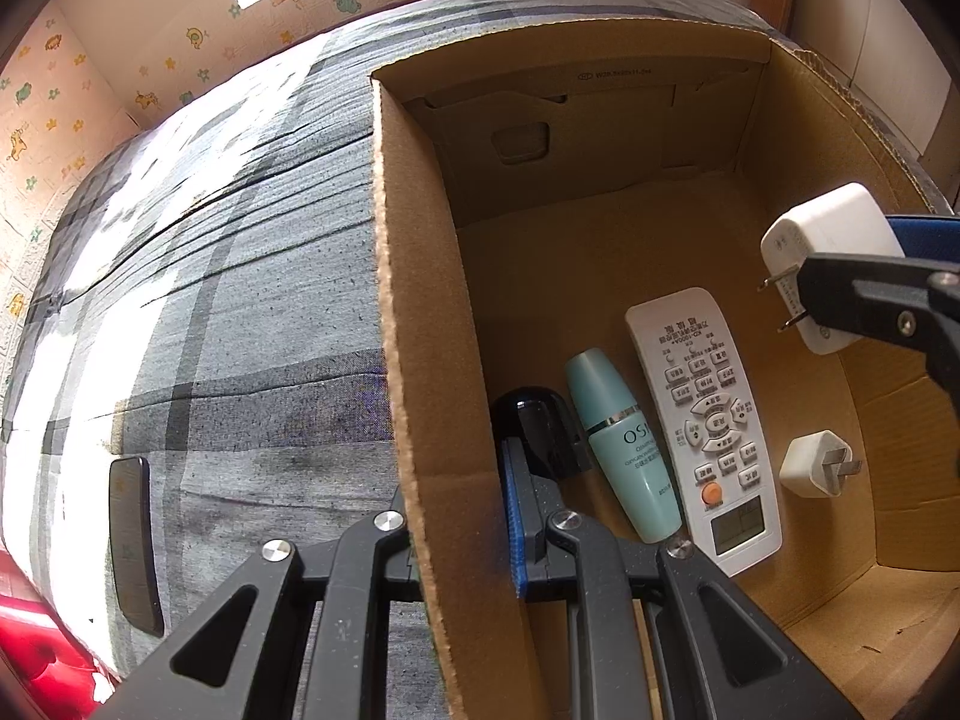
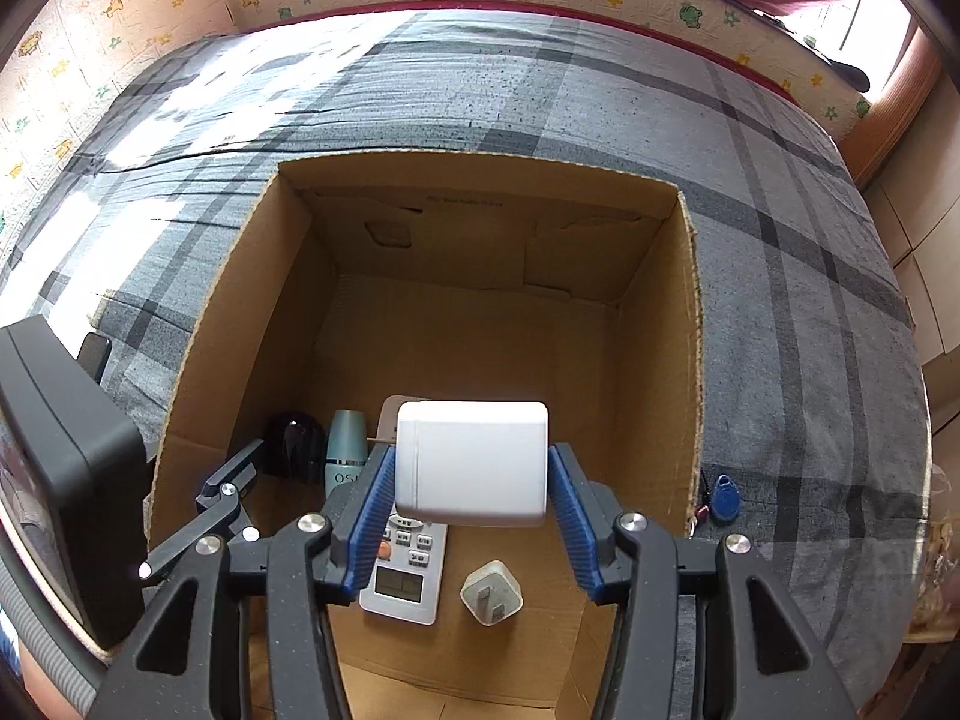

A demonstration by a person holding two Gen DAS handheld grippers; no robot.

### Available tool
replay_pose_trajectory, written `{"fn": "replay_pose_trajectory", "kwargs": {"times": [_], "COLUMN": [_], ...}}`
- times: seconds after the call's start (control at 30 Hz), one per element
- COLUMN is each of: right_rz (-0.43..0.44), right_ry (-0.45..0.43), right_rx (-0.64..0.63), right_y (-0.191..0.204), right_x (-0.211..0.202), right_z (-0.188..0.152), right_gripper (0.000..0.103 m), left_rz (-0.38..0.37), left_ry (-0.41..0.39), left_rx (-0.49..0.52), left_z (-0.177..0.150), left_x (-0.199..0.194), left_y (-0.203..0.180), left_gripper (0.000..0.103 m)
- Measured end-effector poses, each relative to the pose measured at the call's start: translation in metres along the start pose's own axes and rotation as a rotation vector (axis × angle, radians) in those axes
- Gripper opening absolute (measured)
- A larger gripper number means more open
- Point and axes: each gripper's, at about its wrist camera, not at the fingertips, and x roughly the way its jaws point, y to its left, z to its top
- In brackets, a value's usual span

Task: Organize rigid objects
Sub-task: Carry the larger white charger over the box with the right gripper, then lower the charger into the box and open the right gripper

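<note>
Plaid bedspread point(image 2: 600, 102) surrounds the cardboard box point(image 2: 660, 324); right hand-held gripper point(image 2: 472, 483) clamps a white charger point(image 2: 472, 462) above its bare floor.

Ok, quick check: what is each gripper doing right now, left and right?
Left gripper: jaws shut on the cardboard box's left wall.
Right gripper: jaws closed on the large white charger, held above the box floor.

The 2 views both look steeply down into the same cardboard box point(image 2: 654, 360) on a bed point(image 2: 780, 276). The left wrist view sits close over its left wall; the right wrist view looks from above its near edge.
</note>
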Motion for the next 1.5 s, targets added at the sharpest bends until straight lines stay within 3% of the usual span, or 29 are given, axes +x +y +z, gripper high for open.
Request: {"fn": "replay_pose_trajectory", "kwargs": {"times": [0.7,1.5], "right_rz": [-0.051,-0.025], "right_ry": [0.082,0.000], "right_rx": [-0.012,0.001], "right_y": [0.009,-0.003], "right_x": [0.046,0.012], "right_z": [-0.005,-0.007], "right_gripper": [0.055,0.061], "left_rz": [-0.001,0.004], "left_ry": [-0.003,-0.003], "left_rx": [0.000,-0.001], "left_z": [-0.001,-0.001], "left_x": [-0.001,0.000], "left_y": [0.000,0.001], "left_gripper": [0.017,0.017]}}
